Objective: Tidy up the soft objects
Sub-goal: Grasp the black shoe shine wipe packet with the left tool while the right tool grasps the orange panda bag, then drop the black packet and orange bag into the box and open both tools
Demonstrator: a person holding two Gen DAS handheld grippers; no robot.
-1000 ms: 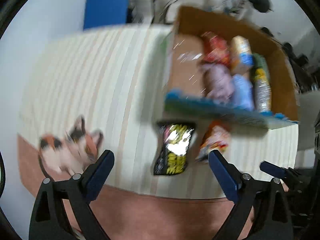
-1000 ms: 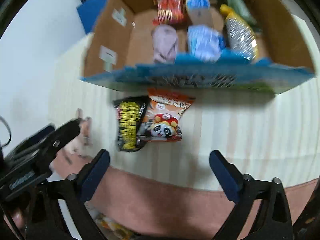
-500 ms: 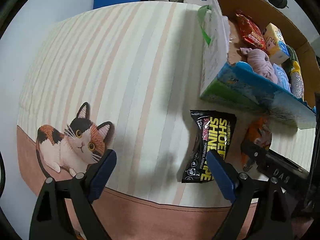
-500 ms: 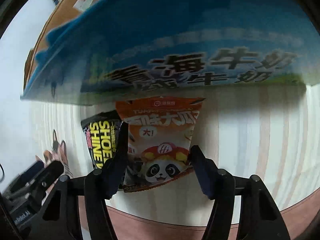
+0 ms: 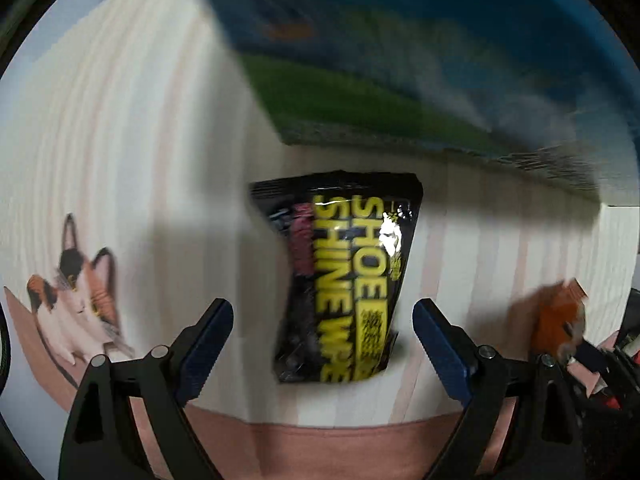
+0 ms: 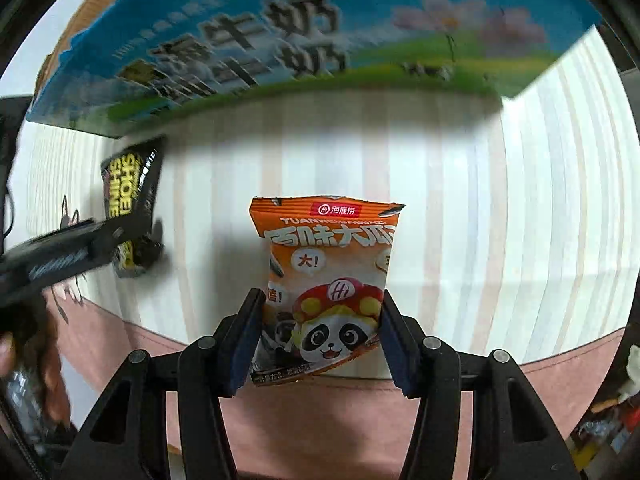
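Orange foil first: the panda snack packet [image 6: 326, 284] sits pinched at its lower end between the pads of your right gripper [image 6: 322, 338], jaws closed onto its sides, in front of the blue-and-green printed carton [image 6: 280, 48] on the striped tablecloth [image 6: 520, 208]. To the packet's left, nearer the carton's corner, the black shoe-shine wipes pouch [image 5: 344, 276] lies flat on the cloth, framed by your left gripper [image 5: 322, 344], whose fingers stand wide apart on either side of it and, as far as the blur allows, not yet touching it. Farther left of the pouch, a printed calico cat [image 5: 76, 304] decorates the cloth. Judged from this, both packets are outside the carton: one is secured, one awaits a grasp, and both deliveries remain to be made.
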